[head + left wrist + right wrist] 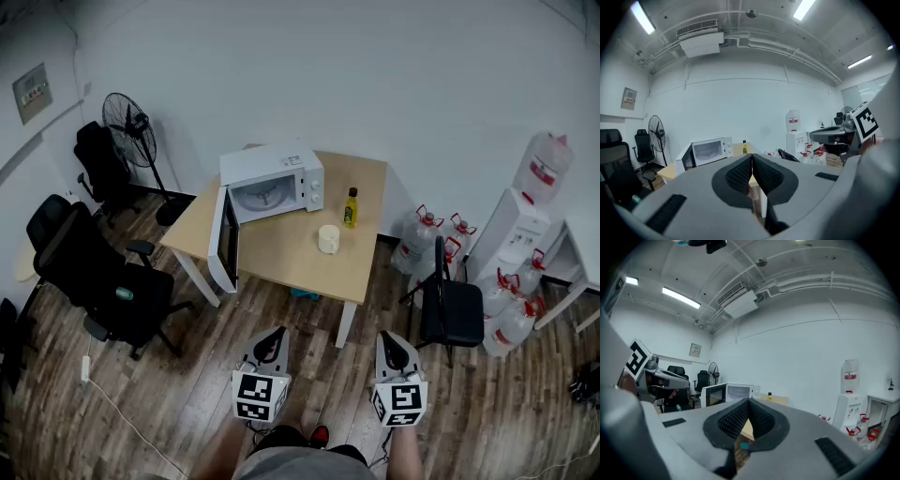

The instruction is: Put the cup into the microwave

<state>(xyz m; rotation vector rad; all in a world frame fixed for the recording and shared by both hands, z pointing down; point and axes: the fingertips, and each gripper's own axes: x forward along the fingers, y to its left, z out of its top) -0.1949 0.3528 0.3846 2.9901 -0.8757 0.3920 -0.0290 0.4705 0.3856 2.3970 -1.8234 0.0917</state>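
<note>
Head view looks steeply down on a wooden table against a pale wall; a white microwave stands at the table's back left with its door swung open toward the front; the white cup sits upright on the tabletop, to the right of the open door and well outside the oven cavity; a small yellow bottle stands just behind the cup, beside the microwave's control panel; a standing fan and black office chairs fill the left of the room, while a black chair, water jugs and a white dispenser sit to the right; low in the picture the left gripper and right gripper are held side by side over the plank floor, well apart from the table, both pointing toward it.

Left gripper view shows its two ribbed pads pressed together with nothing between them; beyond them the microwave is visible with its door open and the bottle to its right; the cup cannot be made out here; the other gripper's marker cube shows at the right edge.

Right gripper view shows its jaws likewise closed on nothing; the microwave and bottle lie far ahead above the pads, the dispenser stands at the right, and the cup is not visible.
</note>
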